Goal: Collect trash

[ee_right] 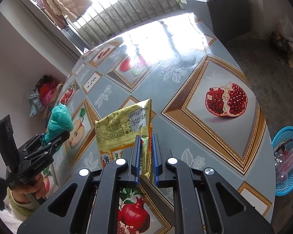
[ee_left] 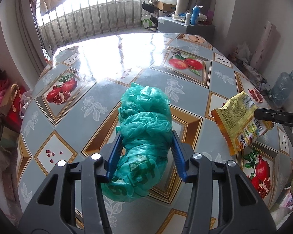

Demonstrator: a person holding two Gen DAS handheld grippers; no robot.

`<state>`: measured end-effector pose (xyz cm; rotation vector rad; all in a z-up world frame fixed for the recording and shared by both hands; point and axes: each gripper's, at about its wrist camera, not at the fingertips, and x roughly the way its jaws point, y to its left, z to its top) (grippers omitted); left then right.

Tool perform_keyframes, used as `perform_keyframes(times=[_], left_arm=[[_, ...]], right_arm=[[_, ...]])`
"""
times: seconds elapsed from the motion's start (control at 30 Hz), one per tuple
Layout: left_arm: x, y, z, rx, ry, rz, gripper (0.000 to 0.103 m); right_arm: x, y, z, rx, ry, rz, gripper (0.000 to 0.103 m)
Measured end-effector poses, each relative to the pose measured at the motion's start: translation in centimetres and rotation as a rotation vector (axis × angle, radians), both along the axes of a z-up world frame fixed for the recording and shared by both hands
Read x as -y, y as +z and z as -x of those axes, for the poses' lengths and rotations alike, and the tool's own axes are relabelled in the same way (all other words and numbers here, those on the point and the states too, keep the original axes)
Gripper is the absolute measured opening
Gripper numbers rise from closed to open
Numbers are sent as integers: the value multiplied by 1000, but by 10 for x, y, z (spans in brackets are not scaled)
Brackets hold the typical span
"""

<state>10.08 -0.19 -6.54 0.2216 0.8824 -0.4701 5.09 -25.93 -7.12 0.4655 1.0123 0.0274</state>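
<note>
My left gripper point(ee_left: 146, 136) is shut on a crumpled green plastic bag point(ee_left: 144, 120) and holds it above the fruit-patterned table point(ee_left: 99, 74). The bag also shows in the right wrist view point(ee_right: 59, 120), at the left. My right gripper point(ee_right: 146, 136) is shut on a yellow snack wrapper point(ee_right: 121, 128) and holds it upright above the table point(ee_right: 185, 81). In the left wrist view the wrapper point(ee_left: 238, 120) hangs at the right, pinched by the black right gripper point(ee_left: 257, 115).
A blue plastic basket point(ee_right: 289, 156) with some trash in it stands on the floor, off the table's right edge. A grey cabinet point(ee_left: 185, 27) with bottles stands behind the table. Bags point(ee_left: 7, 105) lie on the floor at the left. A large water bottle point(ee_left: 282, 89) stands at the right.
</note>
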Motion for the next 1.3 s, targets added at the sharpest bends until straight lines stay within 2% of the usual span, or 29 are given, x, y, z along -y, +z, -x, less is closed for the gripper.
perform_keyframes(times=[0.5,0.7,0.83,1.0,1.17,1.3], left_arm=[[11,22,9,63,-19,-9,45],[33,49,22,71,-79,60,45],[69,68,30,54,-191,140,45],[150,82,43,-2,-408,206,45],[255,72,73,-125,-661,202,46],[335,46,100,-251,-797,153,46]], right_arm=[[11,15,9,37,-10,-2,11],[33,30,34,90,-61,-18,11],[69,49,70,142,-176,7,11],[141,62,142,172,-421,67,11],[205,46,223,80,-695,213,11],[243,9,274,-4,-862,211,11]])
